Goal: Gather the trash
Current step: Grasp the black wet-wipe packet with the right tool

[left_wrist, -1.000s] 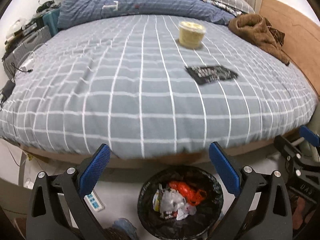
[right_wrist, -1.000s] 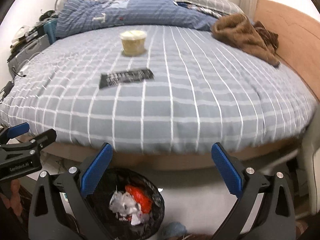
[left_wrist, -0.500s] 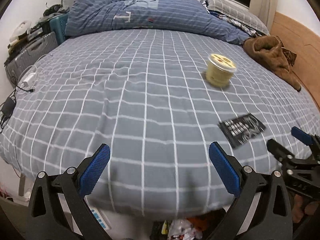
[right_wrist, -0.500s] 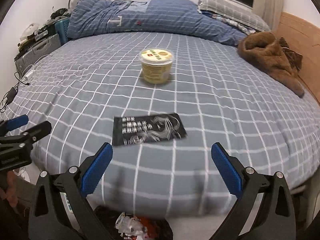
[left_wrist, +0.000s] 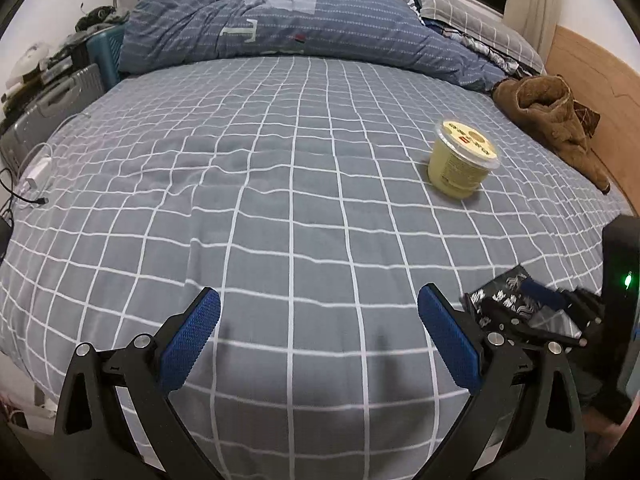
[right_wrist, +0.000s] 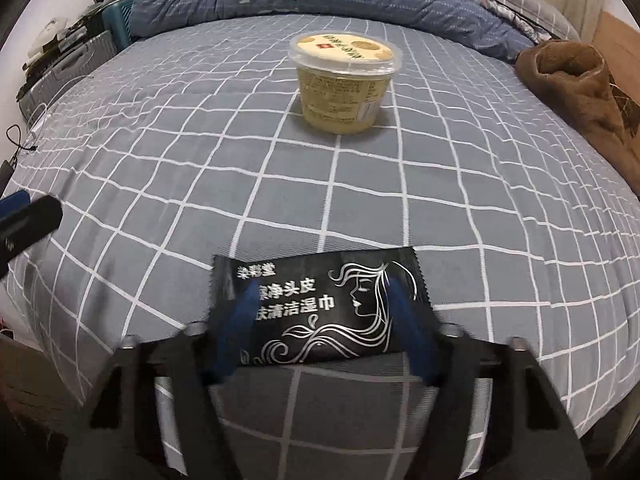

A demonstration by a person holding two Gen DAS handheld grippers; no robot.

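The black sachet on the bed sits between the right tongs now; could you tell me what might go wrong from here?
1. The sachet lies flat on the soft sheet; the right tongs, whose jaws have just been closing around it, may pinch fabric too.
2. It is thin and slick-looking, so it could slip out when lifted.
3. The cup stands just beyond; overreaching could tip it.

Grid-checked grey bed (left_wrist: 280, 200), rumpled blue duvet (left_wrist: 320, 24), wooden headboard (left_wrist: 592, 80), white walls.
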